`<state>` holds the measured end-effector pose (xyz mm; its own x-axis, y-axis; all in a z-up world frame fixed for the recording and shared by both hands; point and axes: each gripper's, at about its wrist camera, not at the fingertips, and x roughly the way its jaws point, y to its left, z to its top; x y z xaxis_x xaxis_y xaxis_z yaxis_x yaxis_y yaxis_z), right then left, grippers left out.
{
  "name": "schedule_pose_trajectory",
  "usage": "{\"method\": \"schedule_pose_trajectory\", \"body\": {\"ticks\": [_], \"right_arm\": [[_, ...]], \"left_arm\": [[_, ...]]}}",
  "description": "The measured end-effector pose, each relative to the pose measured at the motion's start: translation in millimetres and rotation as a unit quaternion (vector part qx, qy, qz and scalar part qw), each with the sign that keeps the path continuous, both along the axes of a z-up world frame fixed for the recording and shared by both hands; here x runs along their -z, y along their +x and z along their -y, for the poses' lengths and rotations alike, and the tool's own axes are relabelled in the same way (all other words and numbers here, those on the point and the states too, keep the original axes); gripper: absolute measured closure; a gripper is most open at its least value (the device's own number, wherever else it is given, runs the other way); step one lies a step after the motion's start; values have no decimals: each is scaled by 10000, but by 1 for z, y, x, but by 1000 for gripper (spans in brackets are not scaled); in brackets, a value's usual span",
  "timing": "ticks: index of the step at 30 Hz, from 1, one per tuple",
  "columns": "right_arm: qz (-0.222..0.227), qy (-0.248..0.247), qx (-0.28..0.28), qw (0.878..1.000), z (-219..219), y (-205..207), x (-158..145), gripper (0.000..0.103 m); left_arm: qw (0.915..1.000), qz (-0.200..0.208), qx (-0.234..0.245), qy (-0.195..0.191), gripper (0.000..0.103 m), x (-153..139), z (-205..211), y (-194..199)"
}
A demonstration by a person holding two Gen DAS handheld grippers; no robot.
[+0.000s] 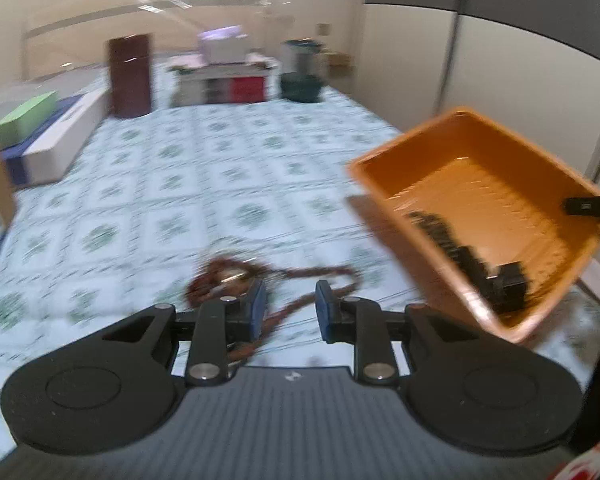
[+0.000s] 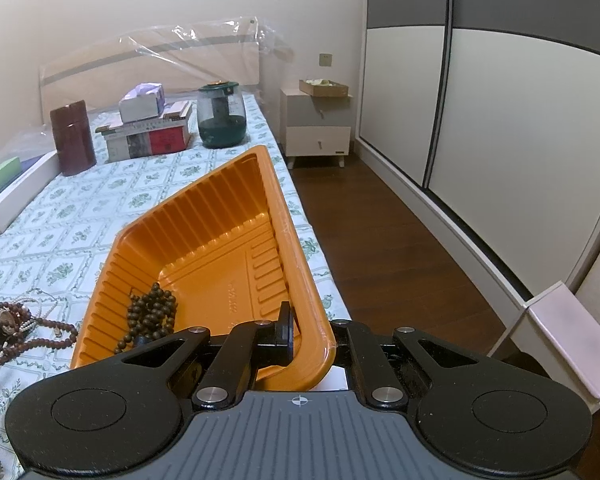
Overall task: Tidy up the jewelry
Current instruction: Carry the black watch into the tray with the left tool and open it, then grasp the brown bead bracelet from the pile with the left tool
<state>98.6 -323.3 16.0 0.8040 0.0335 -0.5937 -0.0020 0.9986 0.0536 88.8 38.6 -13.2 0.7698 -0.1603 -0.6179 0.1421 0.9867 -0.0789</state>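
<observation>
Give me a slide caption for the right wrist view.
Right gripper clamps the orange tray rim; dark beads lie inside.

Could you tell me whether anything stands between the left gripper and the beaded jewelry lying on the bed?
Nothing visible does. The left gripper is open just short of the tangled bead strands on the bedsheet; the orange tray is off to the side, held by the right gripper.

Both wrist views look down the bed (image 1: 220,152), sharing the orange tray (image 2: 228,216).

Dark red canister (image 2: 73,137), tissue box (image 2: 141,103) atop stacked boxes (image 2: 148,136), green jar (image 2: 221,116), bedside cabinet (image 2: 316,126).
</observation>
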Motion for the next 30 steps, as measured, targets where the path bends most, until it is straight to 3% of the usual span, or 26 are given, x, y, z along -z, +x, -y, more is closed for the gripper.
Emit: {"method": "schedule_pose_trajectory", "body": {"ticks": [10, 23, 25, 30], "right_arm": [[-10, -51, 0, 10000, -2, 0, 0, 96], [-40, -91, 9, 9999, -3, 3, 3, 96], [-45, -84, 18, 10000, -3, 3, 3, 96], [-32, -84, 17, 10000, -3, 2, 3, 96]], "left_arm": [[9990, -150, -358, 206, 79, 18, -22, -3], [9991, -328, -215, 179, 80, 32, -3, 23], [9988, -396, -208, 181, 88, 35, -3, 26], [9990, -364, -171, 214, 96, 29, -4, 22]]}}
